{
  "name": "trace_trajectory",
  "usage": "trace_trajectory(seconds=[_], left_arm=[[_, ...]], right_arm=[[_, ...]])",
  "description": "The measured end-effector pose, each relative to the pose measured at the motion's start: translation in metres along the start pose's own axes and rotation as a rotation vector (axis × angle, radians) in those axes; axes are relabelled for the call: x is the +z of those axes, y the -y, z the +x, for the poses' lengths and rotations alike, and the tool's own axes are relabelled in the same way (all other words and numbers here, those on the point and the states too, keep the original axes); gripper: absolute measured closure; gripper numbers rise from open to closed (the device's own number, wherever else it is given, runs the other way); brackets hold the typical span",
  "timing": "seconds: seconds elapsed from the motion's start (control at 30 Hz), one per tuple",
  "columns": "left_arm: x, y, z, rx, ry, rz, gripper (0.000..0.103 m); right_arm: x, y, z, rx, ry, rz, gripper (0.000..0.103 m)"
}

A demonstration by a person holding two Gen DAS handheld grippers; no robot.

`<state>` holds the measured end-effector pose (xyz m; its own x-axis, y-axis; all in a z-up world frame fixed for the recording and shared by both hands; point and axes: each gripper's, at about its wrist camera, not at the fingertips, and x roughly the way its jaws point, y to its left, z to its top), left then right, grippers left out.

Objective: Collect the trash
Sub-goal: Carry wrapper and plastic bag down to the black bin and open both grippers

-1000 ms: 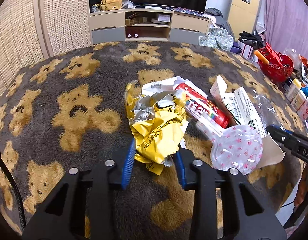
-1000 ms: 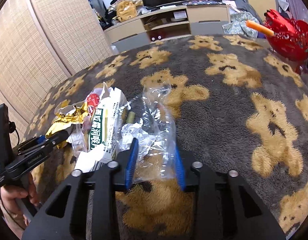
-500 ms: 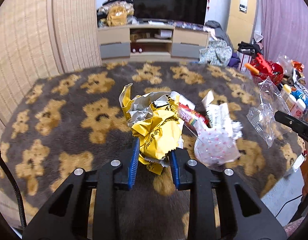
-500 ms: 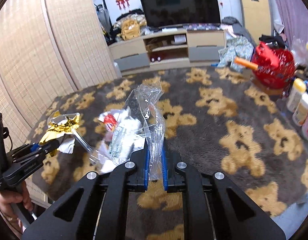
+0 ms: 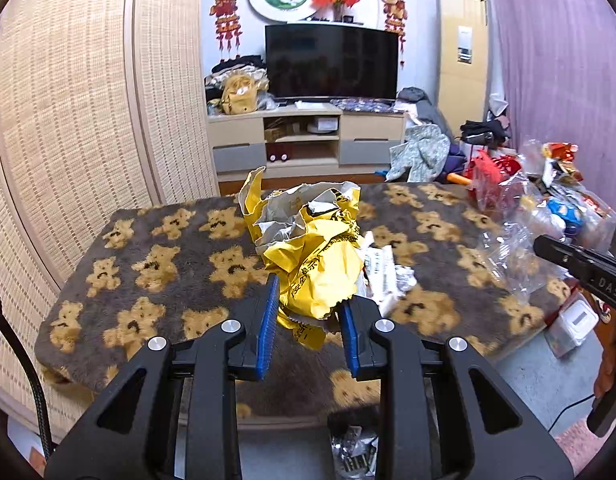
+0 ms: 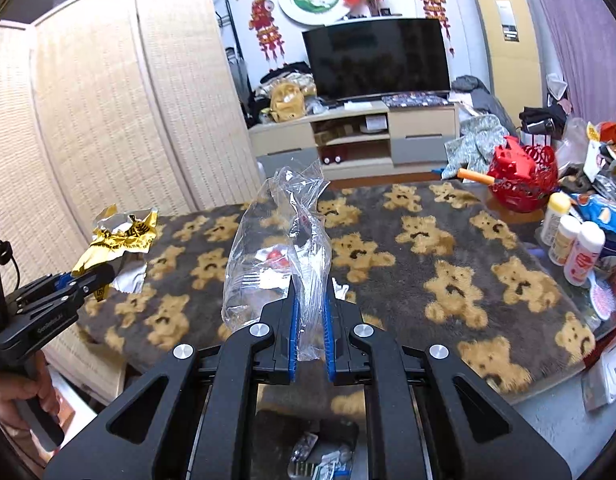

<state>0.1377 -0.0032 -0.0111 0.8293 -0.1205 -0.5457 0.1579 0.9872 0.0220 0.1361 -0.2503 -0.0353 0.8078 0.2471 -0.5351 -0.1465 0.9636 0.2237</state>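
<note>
While my left tongs (image 5: 308, 316) stand about half open, their blue pads (image 5: 268, 320) pinch the lower end of a crumpled yellow wrapper (image 5: 314, 252), which I hold up above the desk (image 5: 156, 280). My right tongs (image 6: 310, 328) are nearly closed, clamped on a clear plastic bag (image 6: 276, 248) that stands up from them, also lifted over the desk. More scraps lie on the bear-patterned cover behind the wrapper: white paper litter (image 5: 384, 276), half hidden by it. Through the clear bag I can just make out something red and white on the cover, too blurred to name. Black characters run across the yellow wrapper, but I cannot read them. On the right tongs' side, seen from the left camera, the letters "DAS" show before the frame cuts them off. A dark bin (image 6: 308, 452) with some litter sits below, between the arms, mostly hidden.
</note>
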Motion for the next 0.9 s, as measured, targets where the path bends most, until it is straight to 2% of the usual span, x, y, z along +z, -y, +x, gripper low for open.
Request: trace_trajectory(seconds=[0.2, 0.4, 0.7, 0.9], left_arm=[[-0.034, 0.019, -0.036, -0.048, -0.016, -0.018, 0.075], [-0.086, 0.041, -0.041, -0.088, -0.09, -0.008, 0.075], [-0.172, 0.06, -0.005, -0.129, -0.27, 0.0, 0.075], [-0.211, 0.064, 0.028, -0.137, -0.375, -0.017, 0.075]], right_arm=[[-0.031, -0.004, -0.039, -0.026, -0.005, -0.022, 0.091], [-0.082, 0.0, -0.041, -0.044, -0.093, -0.029, 0.091], [-0.162, 0.014, -0.005, -0.049, -0.262, 0.007, 0.091], [-0.196, 0.02, 0.023, -0.054, -0.351, 0.028, 0.091]])
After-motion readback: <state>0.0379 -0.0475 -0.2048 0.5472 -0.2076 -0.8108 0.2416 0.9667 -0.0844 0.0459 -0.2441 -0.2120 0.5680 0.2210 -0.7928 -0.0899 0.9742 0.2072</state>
